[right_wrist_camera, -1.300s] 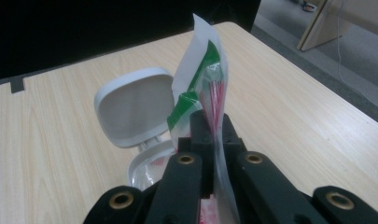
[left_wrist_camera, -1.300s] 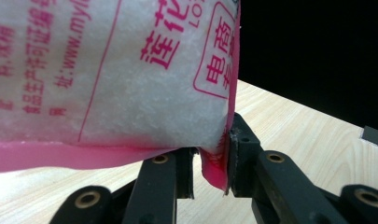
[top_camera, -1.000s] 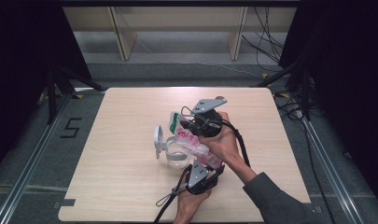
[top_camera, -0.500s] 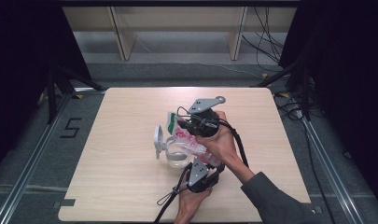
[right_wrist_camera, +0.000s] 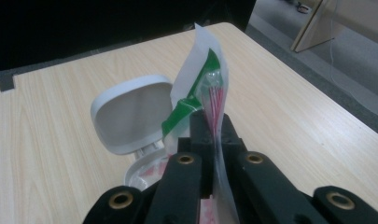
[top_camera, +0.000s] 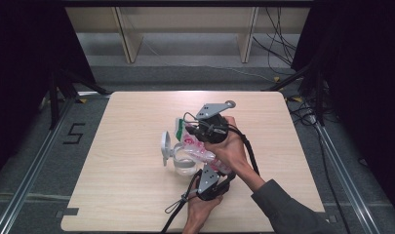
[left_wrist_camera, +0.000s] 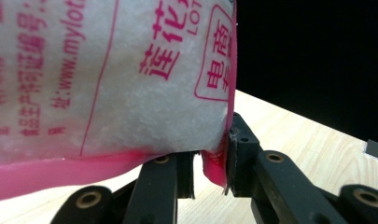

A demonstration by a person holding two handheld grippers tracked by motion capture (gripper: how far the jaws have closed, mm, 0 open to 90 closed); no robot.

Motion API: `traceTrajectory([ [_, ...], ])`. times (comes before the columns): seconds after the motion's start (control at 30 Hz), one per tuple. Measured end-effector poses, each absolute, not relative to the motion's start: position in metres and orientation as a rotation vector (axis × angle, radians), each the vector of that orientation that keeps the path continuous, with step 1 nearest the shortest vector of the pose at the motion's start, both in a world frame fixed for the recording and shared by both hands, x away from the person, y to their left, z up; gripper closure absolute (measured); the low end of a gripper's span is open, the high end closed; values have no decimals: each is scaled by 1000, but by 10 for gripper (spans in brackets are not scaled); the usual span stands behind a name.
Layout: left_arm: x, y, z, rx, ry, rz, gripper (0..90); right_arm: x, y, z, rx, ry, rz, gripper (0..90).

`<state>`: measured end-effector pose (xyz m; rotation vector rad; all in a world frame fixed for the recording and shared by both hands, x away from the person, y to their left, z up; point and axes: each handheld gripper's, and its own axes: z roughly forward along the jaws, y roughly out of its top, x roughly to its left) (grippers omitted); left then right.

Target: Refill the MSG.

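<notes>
A clear bag (top_camera: 199, 147) of white grains with pink print hangs tilted over a clear container (top_camera: 184, 165) on the wooden table (top_camera: 122, 195). The container's white flip lid (top_camera: 165, 146) stands open to its left. My right gripper (top_camera: 191, 128) is shut on the bag's top edge by the green strip; in the right gripper view the bag (right_wrist_camera: 203, 79) rises from the gripper (right_wrist_camera: 207, 126), with the lid (right_wrist_camera: 130, 112) and the container's rim (right_wrist_camera: 137, 173) behind. My left gripper (top_camera: 210, 171) grips the bag's lower end; in the left gripper view the gripper (left_wrist_camera: 210, 163) pinches the pink corner of the bag (left_wrist_camera: 107, 70).
Both hands meet near the table's front middle, the right forearm coming in from the lower right. Cables trail from the grippers toward the front edge. Beyond the table's far edge stand wooden shelf legs (top_camera: 129, 39) on a grey floor. A dark tripod (top_camera: 58, 83) stands left.
</notes>
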<state>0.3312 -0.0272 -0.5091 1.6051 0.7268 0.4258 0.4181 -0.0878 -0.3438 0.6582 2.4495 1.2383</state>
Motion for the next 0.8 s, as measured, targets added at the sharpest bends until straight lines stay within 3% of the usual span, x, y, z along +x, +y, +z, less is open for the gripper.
traceTrajectory([
  [0.8, 337, -25, -506, 1631, 721, 437, 757, 420, -83, -343, 641, 2415, 1233, 899],
])
